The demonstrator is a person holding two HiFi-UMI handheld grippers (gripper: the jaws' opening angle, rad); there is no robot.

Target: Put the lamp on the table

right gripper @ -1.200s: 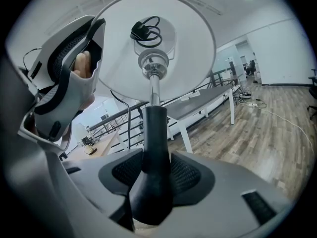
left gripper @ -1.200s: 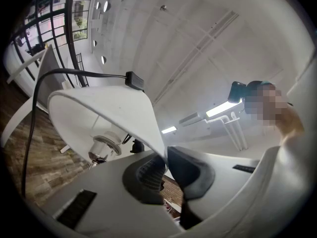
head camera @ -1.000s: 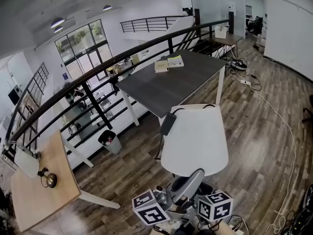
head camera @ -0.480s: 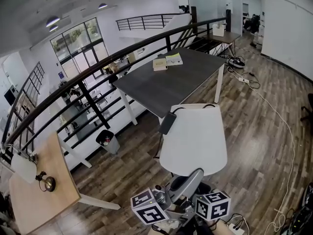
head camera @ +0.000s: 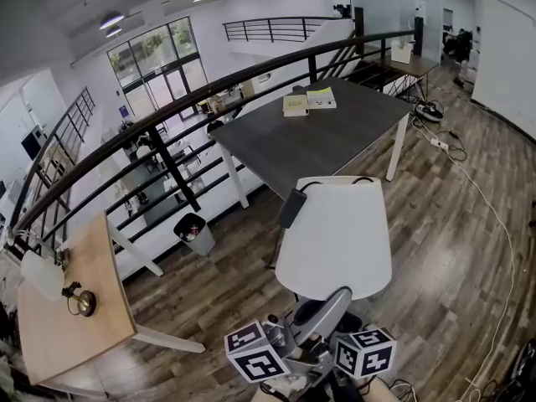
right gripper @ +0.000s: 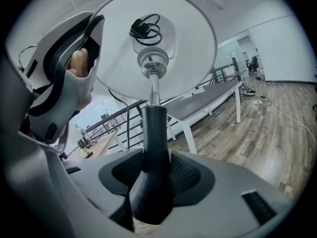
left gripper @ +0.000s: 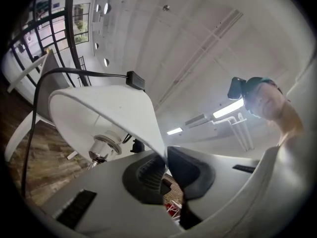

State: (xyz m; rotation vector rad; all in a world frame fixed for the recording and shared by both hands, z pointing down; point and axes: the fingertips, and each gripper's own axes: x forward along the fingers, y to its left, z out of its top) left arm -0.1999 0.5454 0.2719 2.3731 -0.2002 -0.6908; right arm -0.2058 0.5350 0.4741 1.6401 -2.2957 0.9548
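Observation:
A lamp with a white cone shade [head camera: 335,237] hangs in the air at the bottom middle of the head view, its black cord and plug [head camera: 291,208] trailing off the shade's far edge. My left gripper [left gripper: 166,155] is shut on the thin rim of the shade [left gripper: 114,113]. My right gripper [right gripper: 153,162] is shut on the lamp's black stem [right gripper: 154,133], below the bulb socket [right gripper: 151,63]. Both marker cubes [head camera: 255,353] [head camera: 366,352] show just under the shade. The dark grey table [head camera: 276,153] stands ahead, beyond the lamp.
Two books [head camera: 308,102] lie at the grey table's far end. A black railing [head camera: 167,124] runs behind it, with a waste bin [head camera: 194,233] at its foot. At the left a wooden table [head camera: 59,325] bears a small brass-based lamp [head camera: 81,301]. Cables [head camera: 469,191] trail over the floor at right.
The head view has shifted a little, so the grey table and railing sit slightly further right. The lamp and both grips look the same.

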